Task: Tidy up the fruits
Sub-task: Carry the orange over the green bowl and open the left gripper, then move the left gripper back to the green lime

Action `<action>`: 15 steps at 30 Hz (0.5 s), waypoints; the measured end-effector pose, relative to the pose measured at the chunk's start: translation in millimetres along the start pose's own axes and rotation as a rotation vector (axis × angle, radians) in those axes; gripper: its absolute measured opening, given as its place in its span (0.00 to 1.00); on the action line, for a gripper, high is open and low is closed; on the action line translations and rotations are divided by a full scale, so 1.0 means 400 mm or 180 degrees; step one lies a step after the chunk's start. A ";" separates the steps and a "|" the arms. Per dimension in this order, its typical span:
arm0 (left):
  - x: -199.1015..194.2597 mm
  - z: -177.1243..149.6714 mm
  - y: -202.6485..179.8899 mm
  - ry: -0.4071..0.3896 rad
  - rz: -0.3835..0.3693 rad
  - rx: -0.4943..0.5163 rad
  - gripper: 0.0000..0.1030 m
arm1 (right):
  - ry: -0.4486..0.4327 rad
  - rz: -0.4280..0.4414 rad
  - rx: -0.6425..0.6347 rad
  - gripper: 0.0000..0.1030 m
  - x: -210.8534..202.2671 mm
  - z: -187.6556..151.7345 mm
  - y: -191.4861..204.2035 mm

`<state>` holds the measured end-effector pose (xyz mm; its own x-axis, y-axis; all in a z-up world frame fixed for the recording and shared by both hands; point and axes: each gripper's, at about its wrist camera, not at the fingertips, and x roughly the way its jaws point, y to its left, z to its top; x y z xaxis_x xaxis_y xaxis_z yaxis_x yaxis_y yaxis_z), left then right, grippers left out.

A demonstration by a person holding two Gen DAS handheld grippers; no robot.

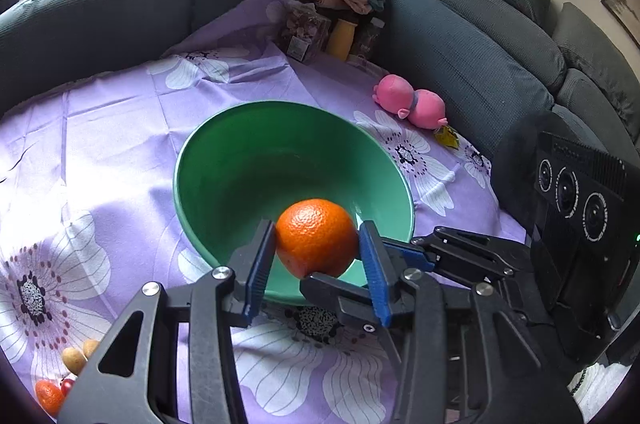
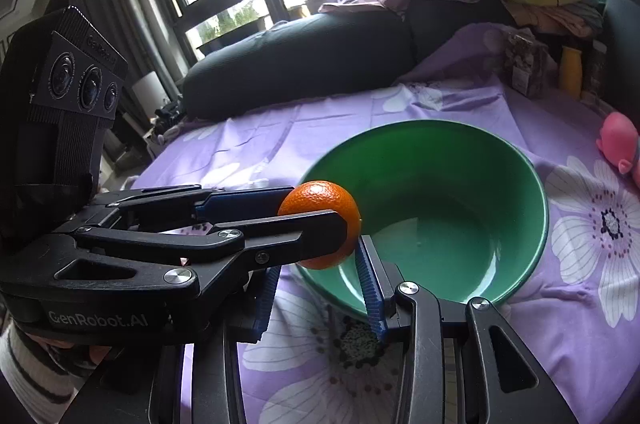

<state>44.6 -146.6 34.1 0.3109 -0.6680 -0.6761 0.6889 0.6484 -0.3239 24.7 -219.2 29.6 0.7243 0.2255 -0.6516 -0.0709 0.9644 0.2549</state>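
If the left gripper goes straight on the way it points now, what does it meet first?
Probably the inside of the green bowl. The left gripper holds the orange over the bowl's near rim and points down into it. Nothing else shows in that line, though depth is hard to judge.

orange [image 1: 316, 238]: dimpled, slightly shiny peel. bowl [image 1: 248, 159]: smooth glossy green, looks like plastic or glazed ware. tablecloth [image 1: 120, 127]: thin matt purple cloth, creased, flower print. left gripper [image 1: 316, 256]: matt black plastic arms, ribbed blue pads, bright metal pivot pins. sofa [image 1: 460, 55]: dark ribbed fabric. toy [image 1: 410, 101]: soft matt pink.
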 end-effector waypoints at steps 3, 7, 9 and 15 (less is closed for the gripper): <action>0.023 -0.002 0.003 0.0062 0.0009 -0.0045 0.43 | 0.0076 -0.0017 0.0135 0.39 0.014 -0.008 -0.029; 0.005 -0.001 0.012 -0.0005 0.0067 -0.0078 0.73 | 0.0122 -0.0048 0.0295 0.39 0.018 -0.017 -0.054; -0.024 -0.001 0.025 -0.0091 0.0049 -0.0137 0.74 | 0.0082 -0.0068 0.0311 0.40 0.006 -0.016 -0.059; -0.145 -0.063 0.098 -0.0266 0.0438 -0.0366 0.80 | -0.0009 -0.0110 0.0322 0.41 -0.041 -0.024 -0.058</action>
<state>37.1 -73.0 44.0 0.4536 -0.5951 -0.6635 0.5583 0.7700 -0.3089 8.1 -243.9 27.6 0.7271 0.1918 -0.6591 0.0236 0.9526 0.3032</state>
